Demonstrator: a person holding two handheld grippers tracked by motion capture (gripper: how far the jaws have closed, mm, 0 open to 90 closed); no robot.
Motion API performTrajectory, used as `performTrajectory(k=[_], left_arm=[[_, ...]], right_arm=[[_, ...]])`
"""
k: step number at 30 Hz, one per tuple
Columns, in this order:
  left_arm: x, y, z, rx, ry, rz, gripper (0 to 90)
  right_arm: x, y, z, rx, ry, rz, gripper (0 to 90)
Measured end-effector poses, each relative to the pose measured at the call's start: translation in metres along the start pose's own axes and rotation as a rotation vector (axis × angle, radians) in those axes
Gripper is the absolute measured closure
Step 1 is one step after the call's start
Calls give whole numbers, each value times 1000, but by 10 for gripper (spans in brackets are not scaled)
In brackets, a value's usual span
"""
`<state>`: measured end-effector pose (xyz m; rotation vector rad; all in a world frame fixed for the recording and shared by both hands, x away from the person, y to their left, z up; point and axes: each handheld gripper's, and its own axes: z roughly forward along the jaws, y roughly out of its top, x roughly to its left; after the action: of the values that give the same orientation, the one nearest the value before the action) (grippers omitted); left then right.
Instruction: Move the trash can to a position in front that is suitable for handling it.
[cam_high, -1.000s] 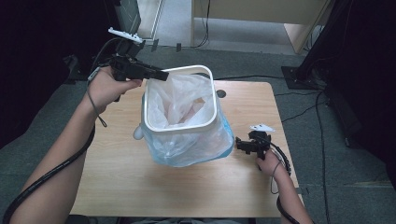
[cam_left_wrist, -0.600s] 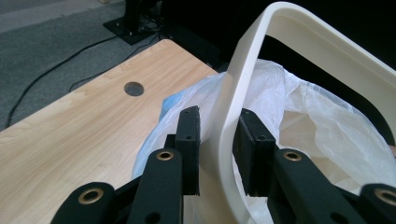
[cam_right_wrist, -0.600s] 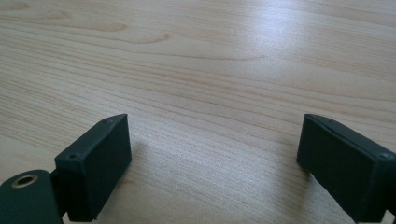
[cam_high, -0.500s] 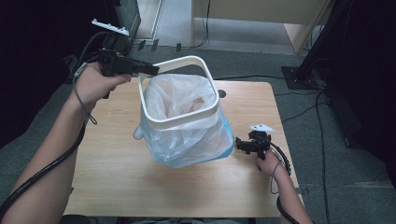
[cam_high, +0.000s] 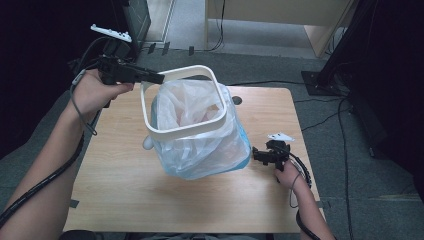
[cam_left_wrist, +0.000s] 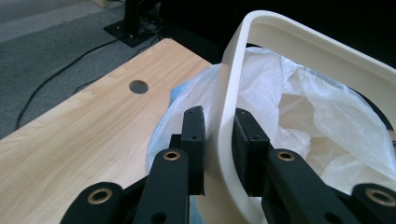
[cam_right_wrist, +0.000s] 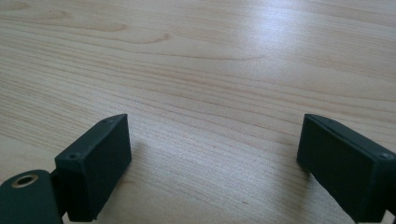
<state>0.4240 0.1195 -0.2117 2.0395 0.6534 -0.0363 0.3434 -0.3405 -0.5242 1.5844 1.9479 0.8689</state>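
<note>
White frame ring (cam_high: 182, 102), a rounded-rectangle hoop, sits tilted over the mouth of the clear plastic bag (cam_high: 200, 145); its near-left side is raised, its far-right side dips into the bag's folds, so its long axis runs roughly from the person toward the far edge of the table (cam_high: 125, 200); bag bulges below the ring w/ a blue tint on the right, standing mid-table; in left gripper view the ring's (cam_left_wrist: 224, 116) edge runs up between the two black jaws; left gripper (cam_high: 152, 78) has just been closing, jaws now narrow & pinching the ring's rim at its far-left corner, reaching in from the left, held above table level; so the ring lies straight ahead of the left gripper & extends away to the right; right gripper (cam_high: 255, 154) rests low on the table just right of the bag, jaws wide w/ nothing between them, bare wood in its own view (cam_right_wrist: 210, 154); judgement: the left has the ring, the right is nearer the bag's lower side, so freeing the ring from the bag likely turns on the right steadying the bag.
</note>
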Motion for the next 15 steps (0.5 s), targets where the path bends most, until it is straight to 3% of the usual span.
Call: performTrajectory(k=[9,15], left_arm=[[0,-5,-17,4,-28,39,765],[6,-15,-31,4,-16,39,764]], right_arm=[[0,0,0,0,0,-1,97],[0,0,0,0,0,0,97]])
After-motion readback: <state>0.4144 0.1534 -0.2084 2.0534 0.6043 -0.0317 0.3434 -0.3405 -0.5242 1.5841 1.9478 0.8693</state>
